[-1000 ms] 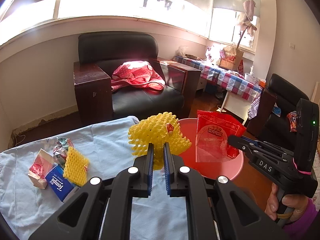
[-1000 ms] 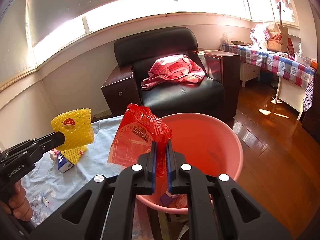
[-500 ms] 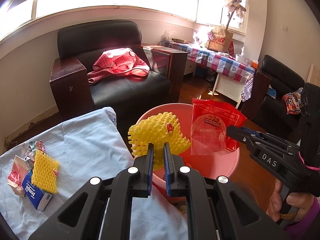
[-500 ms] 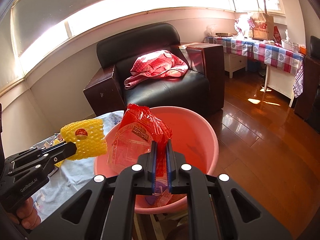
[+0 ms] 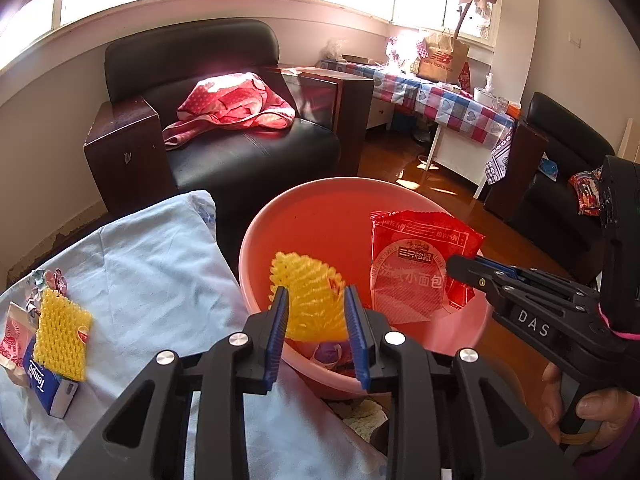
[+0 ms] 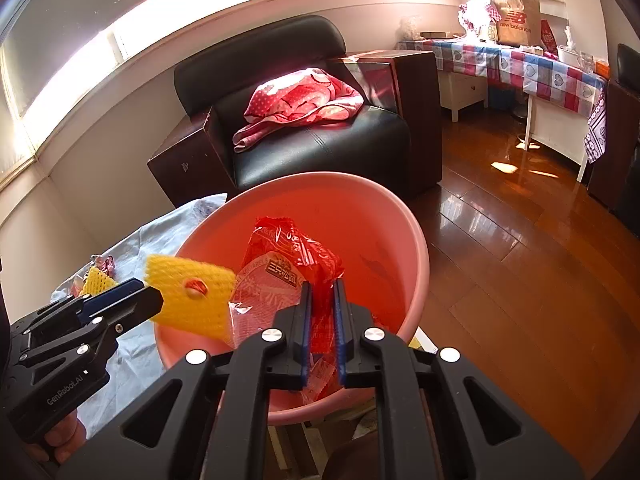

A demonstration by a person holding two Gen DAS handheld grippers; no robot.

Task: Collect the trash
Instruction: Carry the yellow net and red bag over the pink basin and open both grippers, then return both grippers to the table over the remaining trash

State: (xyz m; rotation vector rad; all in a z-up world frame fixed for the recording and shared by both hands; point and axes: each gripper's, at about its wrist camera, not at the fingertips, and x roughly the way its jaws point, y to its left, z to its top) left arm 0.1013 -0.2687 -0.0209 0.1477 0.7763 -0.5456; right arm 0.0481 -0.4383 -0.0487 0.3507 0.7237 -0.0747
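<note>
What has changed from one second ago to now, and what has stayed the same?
Both grippers came down over the pink basin. The left gripper has just been opening; the yellow foam net sits loose between its jaws. Unchanged: the right gripper stays clamped on the red wrapper, and the other trash lies on the cloth.

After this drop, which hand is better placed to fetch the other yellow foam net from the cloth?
Probably the left. The left gripper has just been opening and the foam net sits loose between its pads over the pink basin. The second foam net lies on its side. The right gripper holds the red wrapper.
</note>
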